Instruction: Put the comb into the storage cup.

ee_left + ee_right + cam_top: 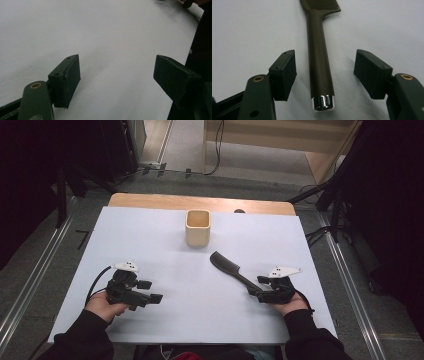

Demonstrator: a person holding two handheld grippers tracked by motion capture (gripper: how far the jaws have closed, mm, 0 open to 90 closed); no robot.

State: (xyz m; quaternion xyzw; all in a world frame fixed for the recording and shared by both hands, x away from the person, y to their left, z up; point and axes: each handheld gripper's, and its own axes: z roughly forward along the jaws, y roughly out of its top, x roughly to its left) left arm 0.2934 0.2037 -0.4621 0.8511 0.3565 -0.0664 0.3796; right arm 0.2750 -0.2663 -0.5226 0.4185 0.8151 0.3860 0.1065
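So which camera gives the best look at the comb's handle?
The right gripper view: the comb handle lies close-up between the open jaws, its silver end cap clear. The high view shows the whole comb, small. The left gripper view shows bare table.

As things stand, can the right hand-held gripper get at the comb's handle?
Probably yes. The right hand-held gripper has its jaws open on either side of the comb handle, neither pad touching it, and nothing else on the table blocks it.

A small cream-coloured square cup (pixel 197 227) with an open top stands upright near the far edge of the white-covered table (pixel 150 240), whose wooden far edge shows beyond the covering.
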